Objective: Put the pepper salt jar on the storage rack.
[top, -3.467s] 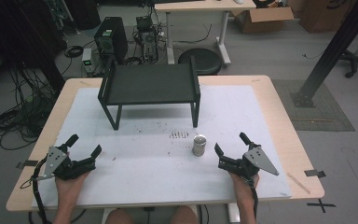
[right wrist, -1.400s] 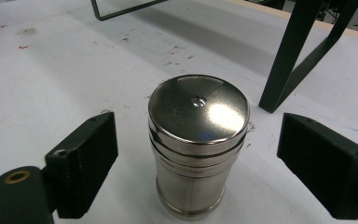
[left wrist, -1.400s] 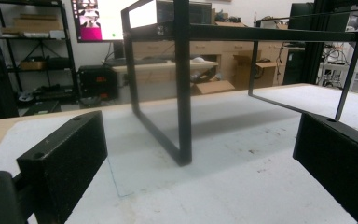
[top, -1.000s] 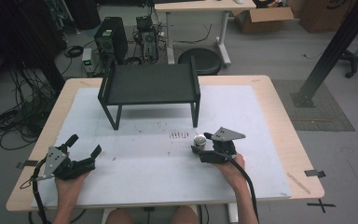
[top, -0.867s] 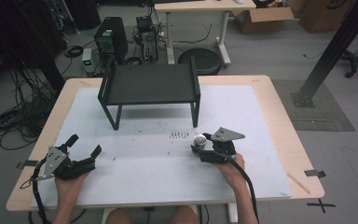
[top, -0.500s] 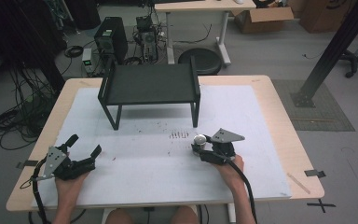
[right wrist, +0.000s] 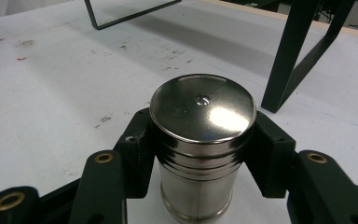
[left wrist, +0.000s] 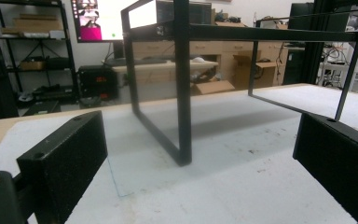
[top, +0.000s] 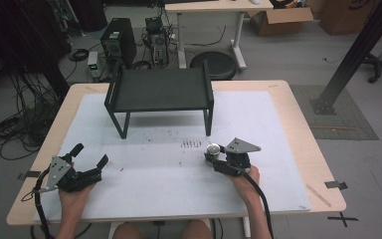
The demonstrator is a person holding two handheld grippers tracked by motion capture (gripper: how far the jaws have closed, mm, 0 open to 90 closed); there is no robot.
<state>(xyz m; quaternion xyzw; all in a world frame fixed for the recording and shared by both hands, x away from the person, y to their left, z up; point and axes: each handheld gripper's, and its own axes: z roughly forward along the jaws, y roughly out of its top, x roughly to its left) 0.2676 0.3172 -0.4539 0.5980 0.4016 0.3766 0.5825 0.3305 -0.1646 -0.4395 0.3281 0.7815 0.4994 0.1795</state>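
On the white mat (top: 169, 169), the right tool (right wrist: 200, 140) has just closed, pinching the upright steel canister (right wrist: 201, 140).

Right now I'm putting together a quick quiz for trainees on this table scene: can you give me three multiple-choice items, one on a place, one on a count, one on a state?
1. Where does the steel canister stand?
A. on top of the black metal stand
B. on the white mat, in front of the stand's right front leg
C. at the table's left edge

2. How many steel canisters are on the table?
A. one
B. two
C. three

3. How is the right gripper set?
A. wide open, away from the canister
B. shut on nothing
C. shut on the canister just under its lid

Answers: 1 B, the high view shows it on the mat near that leg. 2 A, a single canister is there. 3 C, the right gripper view shows both pads pressed to its sides; the jaws have just been closing.
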